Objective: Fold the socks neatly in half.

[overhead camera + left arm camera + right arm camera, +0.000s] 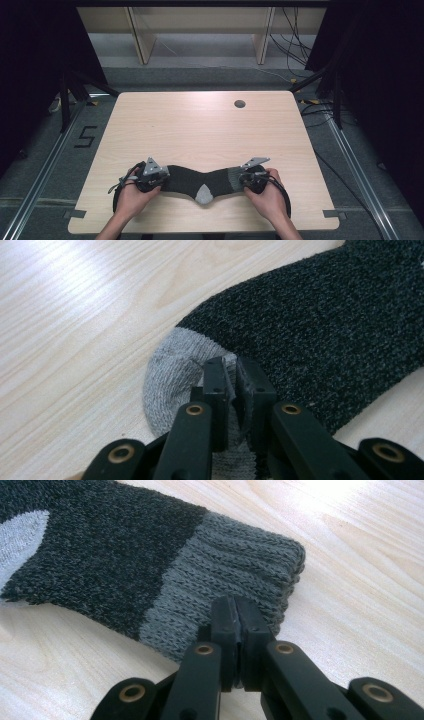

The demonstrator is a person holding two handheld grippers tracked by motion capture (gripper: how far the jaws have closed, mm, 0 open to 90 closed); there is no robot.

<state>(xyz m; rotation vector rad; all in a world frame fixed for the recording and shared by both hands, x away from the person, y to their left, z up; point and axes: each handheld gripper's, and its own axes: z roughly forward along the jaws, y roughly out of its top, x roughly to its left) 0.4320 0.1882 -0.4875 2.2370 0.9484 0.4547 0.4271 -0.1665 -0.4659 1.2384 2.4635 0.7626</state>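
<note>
**Sock held at both ends on the table**

A dark charcoal knitted sock [192, 181] with a pale grey toe, heel patch and ribbed cuff lay flat on the light wooden table [200, 125], close to the near edge and stretched roughly left to right between the two hands. The pale grey heel patch [204, 194] pointed toward the person, about midway along the sock.

The left gripper [231, 371], held in the person's left hand [131, 196], sat at the sock's left end. In the left gripper view its black jaws stood nearly together, pinching a fold of the pale grey toe [172, 372] between them.

The right gripper [235, 611], held in the right hand [270, 196], sat at the sock's right end. In the right gripper view its jaws were pressed together at the near edge of the grey ribbed cuff [225, 565], clamped on the knit.

A round hole [239, 104] showed in the tabletop toward the far right, well apart from the sock.
</note>
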